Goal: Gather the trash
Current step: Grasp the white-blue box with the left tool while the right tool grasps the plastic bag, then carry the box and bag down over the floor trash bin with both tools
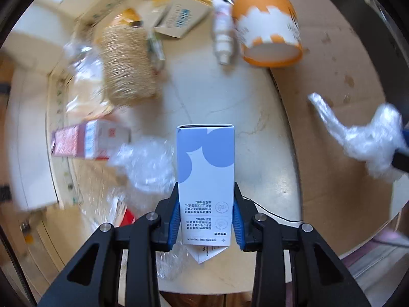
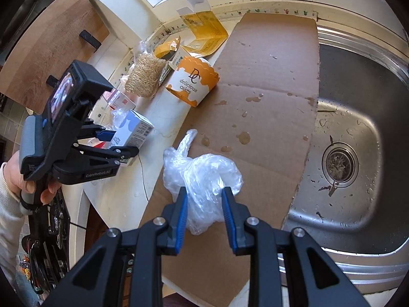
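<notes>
Holding a blue and white carton [image 1: 205, 176] above the bench [image 1: 230, 102], the left gripper [image 1: 205, 217] has its fingers clenched on the carton's two sides. The right gripper [image 2: 203, 215] grasps a crumpled clear plastic bag [image 2: 202, 174] between its fingers, over the sheet of cardboard [image 2: 268, 76] that lies beside the sink [image 2: 358, 128]. An orange cake cup [image 2: 193, 81] lies on its side near a roll of twine [image 2: 144, 76].

Crinkled, glossy clear plastic bag [image 2: 204, 176] on matt brown corrugated cardboard [image 2: 268, 76], spotted with wet drops; beside it a brushed stainless-steel sink [image 2: 358, 102]. A smooth printed paperboard carton [image 1: 205, 179], rough twine spool [image 1: 125, 69] and paper cake cup [image 2: 193, 81] sit on polished stone counter [image 1: 230, 102].
</notes>
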`<act>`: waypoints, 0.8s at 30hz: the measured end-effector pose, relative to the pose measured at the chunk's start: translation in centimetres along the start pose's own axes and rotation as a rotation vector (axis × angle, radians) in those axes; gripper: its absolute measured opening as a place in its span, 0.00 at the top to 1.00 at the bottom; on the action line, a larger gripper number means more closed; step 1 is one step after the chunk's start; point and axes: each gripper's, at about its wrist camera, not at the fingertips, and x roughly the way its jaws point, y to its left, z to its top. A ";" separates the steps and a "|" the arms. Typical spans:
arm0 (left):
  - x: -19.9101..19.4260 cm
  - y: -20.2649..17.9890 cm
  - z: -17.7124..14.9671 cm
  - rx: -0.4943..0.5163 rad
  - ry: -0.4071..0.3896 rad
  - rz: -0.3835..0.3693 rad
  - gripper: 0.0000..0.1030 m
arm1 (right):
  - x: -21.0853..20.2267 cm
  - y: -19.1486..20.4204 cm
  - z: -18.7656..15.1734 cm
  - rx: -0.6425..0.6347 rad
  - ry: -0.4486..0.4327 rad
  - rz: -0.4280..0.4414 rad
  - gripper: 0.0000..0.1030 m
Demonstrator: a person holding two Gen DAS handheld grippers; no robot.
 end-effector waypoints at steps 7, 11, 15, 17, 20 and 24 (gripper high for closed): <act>-7.4 2.9 -3.7 -0.218 -0.140 -0.098 0.68 | -3.3 1.4 0.2 -0.031 -0.062 0.021 0.75; -11.0 2.3 -7.2 -0.285 -0.196 -0.139 0.68 | -5.0 2.5 -0.2 -0.066 -0.088 0.051 0.75; -14.2 0.4 -10.7 -0.344 -0.224 -0.178 0.68 | -6.4 4.1 -1.4 -0.106 -0.090 0.072 0.75; -16.3 -0.7 -13.4 -0.375 -0.244 -0.201 0.68 | -7.3 5.1 -2.3 -0.136 -0.091 0.081 0.75; -18.6 -1.8 -17.7 -0.429 -0.277 -0.232 0.68 | -8.6 6.9 -3.9 -0.183 -0.098 0.094 0.75; -20.8 -3.1 -23.7 -0.488 -0.329 -0.234 0.68 | -10.5 9.4 -6.8 -0.245 -0.109 0.118 0.75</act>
